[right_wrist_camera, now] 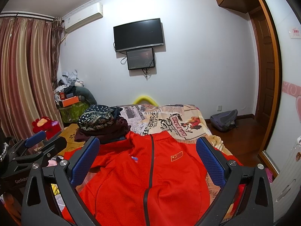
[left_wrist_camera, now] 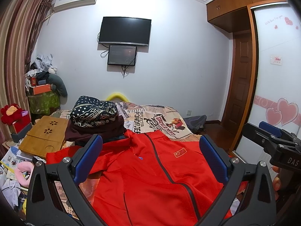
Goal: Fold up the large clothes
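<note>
A large red zip-up jacket (left_wrist_camera: pixel 150 179) with a small flag badge lies spread face up on the bed, collar toward the far end. It also shows in the right wrist view (right_wrist_camera: pixel 150 179). My left gripper (left_wrist_camera: pixel 150 150) is open and empty, held above the jacket's lower half. My right gripper (right_wrist_camera: pixel 148 148) is open and empty above the same jacket, beside the left one. The right gripper (left_wrist_camera: pixel 270 137) shows at the right edge of the left wrist view. The left gripper (right_wrist_camera: pixel 39 141) shows at the left edge of the right wrist view.
A pile of folded dark and patterned clothes (left_wrist_camera: pixel 96 116) sits on the bed left of the collar. The printed bedsheet (left_wrist_camera: pixel 160 118) lies beyond. A wooden lap tray (left_wrist_camera: pixel 45 135) and clutter lie to the left. A wardrobe (left_wrist_camera: pixel 278 75) stands right, a backpack (right_wrist_camera: pixel 223 119) on the floor.
</note>
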`<action>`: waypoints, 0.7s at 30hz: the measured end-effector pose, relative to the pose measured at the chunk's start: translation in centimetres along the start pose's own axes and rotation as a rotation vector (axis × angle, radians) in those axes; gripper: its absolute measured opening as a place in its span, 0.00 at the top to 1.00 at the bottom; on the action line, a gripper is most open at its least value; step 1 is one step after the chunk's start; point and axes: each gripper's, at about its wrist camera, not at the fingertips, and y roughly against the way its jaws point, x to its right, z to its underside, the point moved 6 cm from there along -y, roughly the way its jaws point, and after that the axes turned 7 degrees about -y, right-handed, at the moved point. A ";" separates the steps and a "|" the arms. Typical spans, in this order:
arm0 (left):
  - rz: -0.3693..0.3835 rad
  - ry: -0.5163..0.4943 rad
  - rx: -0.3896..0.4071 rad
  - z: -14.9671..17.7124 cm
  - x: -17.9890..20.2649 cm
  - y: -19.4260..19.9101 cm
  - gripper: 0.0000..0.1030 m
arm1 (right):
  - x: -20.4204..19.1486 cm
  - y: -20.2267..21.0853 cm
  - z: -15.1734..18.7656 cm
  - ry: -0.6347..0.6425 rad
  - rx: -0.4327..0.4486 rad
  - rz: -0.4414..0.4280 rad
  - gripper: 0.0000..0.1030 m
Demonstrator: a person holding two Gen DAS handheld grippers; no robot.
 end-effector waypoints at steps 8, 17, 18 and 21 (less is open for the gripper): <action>-0.003 0.003 -0.001 0.0 -0.2 -0.2 0.00 | -0.1 0.0 0.0 -0.001 -0.002 0.000 0.01; -0.005 0.006 0.000 0.3 -0.5 -0.1 0.00 | 0.0 -0.2 0.3 -0.001 -0.002 0.001 0.01; -0.006 0.008 0.000 0.4 -0.6 -0.1 0.00 | 0.0 -0.2 0.3 -0.002 -0.004 0.001 0.01; -0.009 0.009 0.000 0.6 -0.6 -0.2 0.00 | 0.0 -0.2 0.3 -0.002 -0.004 0.001 0.01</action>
